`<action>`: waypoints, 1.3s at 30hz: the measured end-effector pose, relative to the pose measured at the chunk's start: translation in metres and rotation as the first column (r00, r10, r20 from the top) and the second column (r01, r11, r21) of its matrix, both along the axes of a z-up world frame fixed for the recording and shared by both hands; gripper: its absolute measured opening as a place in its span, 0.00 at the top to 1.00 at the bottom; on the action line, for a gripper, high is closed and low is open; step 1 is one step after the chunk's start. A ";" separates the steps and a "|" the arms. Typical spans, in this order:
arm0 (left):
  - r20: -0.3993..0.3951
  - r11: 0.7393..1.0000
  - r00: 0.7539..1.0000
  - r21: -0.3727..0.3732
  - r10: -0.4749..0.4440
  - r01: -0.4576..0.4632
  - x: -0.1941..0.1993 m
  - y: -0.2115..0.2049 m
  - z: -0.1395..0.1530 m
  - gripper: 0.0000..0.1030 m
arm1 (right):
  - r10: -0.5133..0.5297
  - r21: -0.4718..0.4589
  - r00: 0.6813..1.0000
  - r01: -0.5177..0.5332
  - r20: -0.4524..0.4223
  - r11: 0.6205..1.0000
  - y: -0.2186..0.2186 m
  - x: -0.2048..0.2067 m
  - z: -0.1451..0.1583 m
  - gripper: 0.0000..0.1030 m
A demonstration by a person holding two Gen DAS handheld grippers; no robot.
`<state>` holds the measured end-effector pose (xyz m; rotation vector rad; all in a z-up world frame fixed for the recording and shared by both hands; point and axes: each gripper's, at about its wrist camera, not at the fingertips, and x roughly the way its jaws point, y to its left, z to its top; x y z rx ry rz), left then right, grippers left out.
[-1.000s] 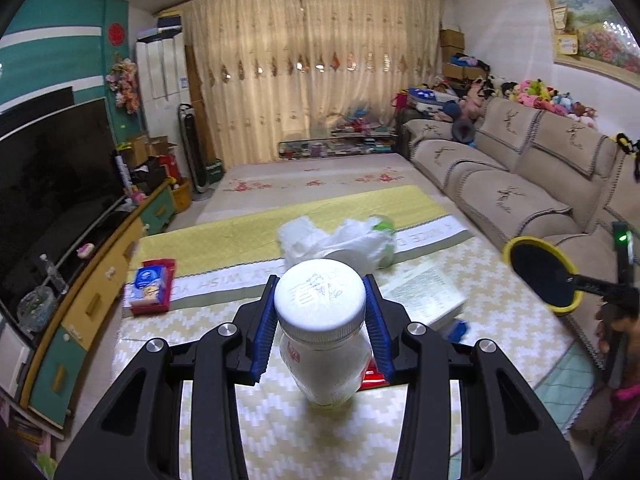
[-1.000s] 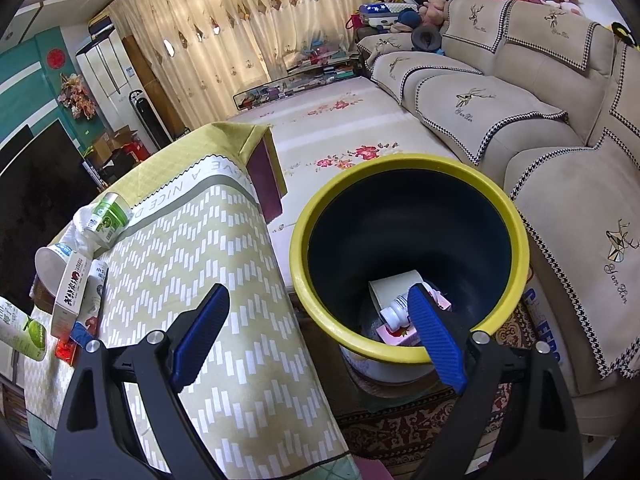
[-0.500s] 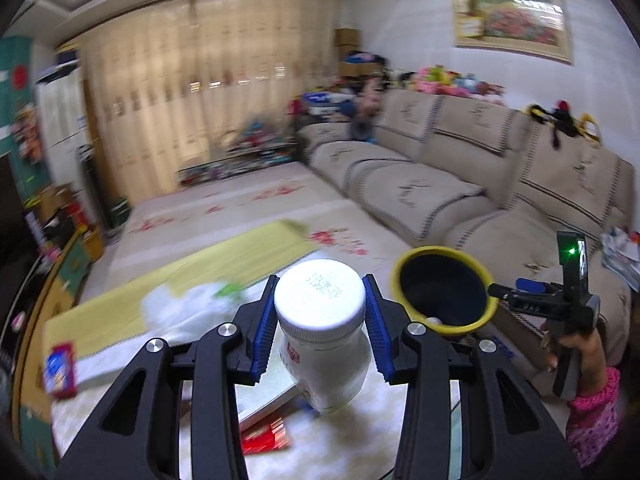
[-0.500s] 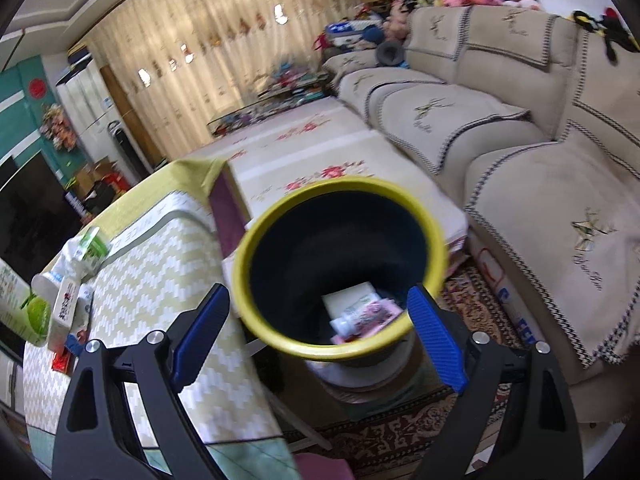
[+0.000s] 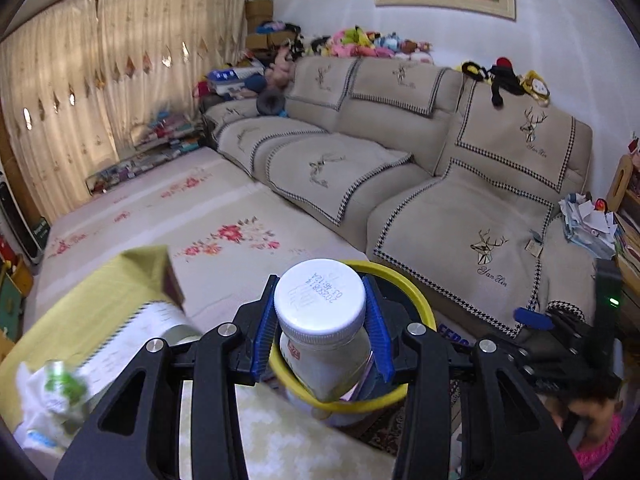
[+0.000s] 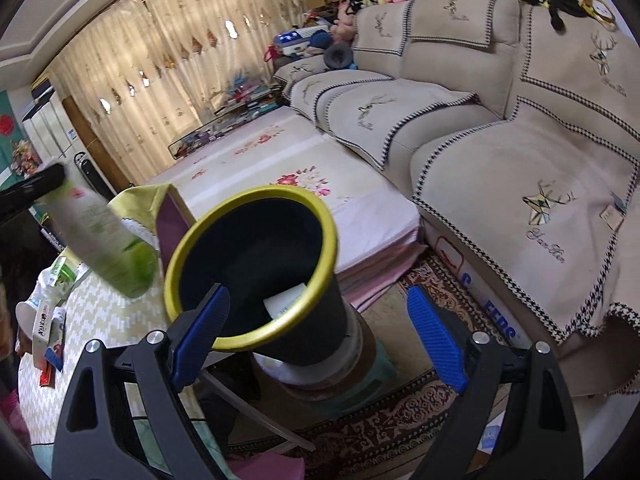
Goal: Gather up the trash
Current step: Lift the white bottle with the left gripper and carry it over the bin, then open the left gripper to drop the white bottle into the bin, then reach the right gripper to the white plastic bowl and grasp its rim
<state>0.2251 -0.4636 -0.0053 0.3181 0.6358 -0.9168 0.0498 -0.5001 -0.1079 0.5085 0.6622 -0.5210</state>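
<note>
Left gripper [image 5: 320, 330] pinching a white-capped bottle [image 5: 322, 320] over the yellow-rimmed bin [image 6: 256, 272], right gripper [image 6: 318, 336] hanging spread wide, gripping nothing

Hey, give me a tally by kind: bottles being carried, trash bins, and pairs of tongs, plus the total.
bottle, white cap, clamped in the left tongs: 1
trash bin, yellow rim: 1
tongs, the left tongs and the right tongs, which hold nothing: 2
Total: 4
</note>
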 end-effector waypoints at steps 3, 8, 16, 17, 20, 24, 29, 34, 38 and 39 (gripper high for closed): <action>-0.033 1.000 0.999 0.010 -0.005 0.006 0.013 -0.027 -0.020 0.60 | -0.013 0.010 1.000 0.013 -0.009 1.000 -0.007 -0.002 -0.006 0.17; -0.043 0.999 0.998 0.026 0.045 -0.044 0.034 -0.050 -0.041 0.39 | -0.008 0.030 1.000 0.009 -0.018 1.000 -0.009 0.000 -0.014 0.17; 0.042 0.990 0.991 -0.064 0.127 -0.124 0.000 0.020 0.001 0.13 | 0.030 0.038 0.999 -0.029 -0.015 0.999 0.006 0.011 -0.015 0.17; 0.052 0.986 0.987 -0.083 0.150 -0.146 -0.008 0.038 0.008 0.11 | 0.039 0.040 0.999 -0.038 -0.014 0.998 0.009 0.014 -0.015 0.17; 0.072 0.973 0.975 -0.115 0.208 -0.199 -0.027 0.086 0.020 0.06 | 0.082 0.039 0.996 -0.081 -0.019 0.996 0.024 0.024 -0.015 0.17; 0.087 0.932 0.934 -0.145 0.347 -0.332 -0.048 0.170 0.026 0.05 | 0.150 0.030 0.988 -0.149 -0.026 0.988 0.050 0.038 -0.012 0.17; 0.047 0.829 0.833 -0.145 0.551 -0.540 -0.063 0.289 0.015 0.05 | 0.248 0.008 0.968 -0.248 -0.043 0.969 0.096 0.063 -0.007 0.17; 0.023 0.712 0.717 -0.137 0.697 -0.688 -0.071 0.391 -0.001 0.05 | 0.365 -0.019 0.929 -0.367 -0.059 0.930 0.160 0.093 0.004 0.17; 0.025 0.654 0.657 -0.129 0.753 -0.745 -0.079 0.448 -0.016 0.05 | 0.454 -0.059 0.889 -0.457 -0.060 0.887 0.218 0.115 0.016 0.17; 0.014 0.653 0.657 -0.129 0.754 -0.746 -0.080 0.459 -0.019 0.05 | 0.471 -0.063 0.881 -0.474 -0.057 0.878 0.229 0.119 0.019 0.17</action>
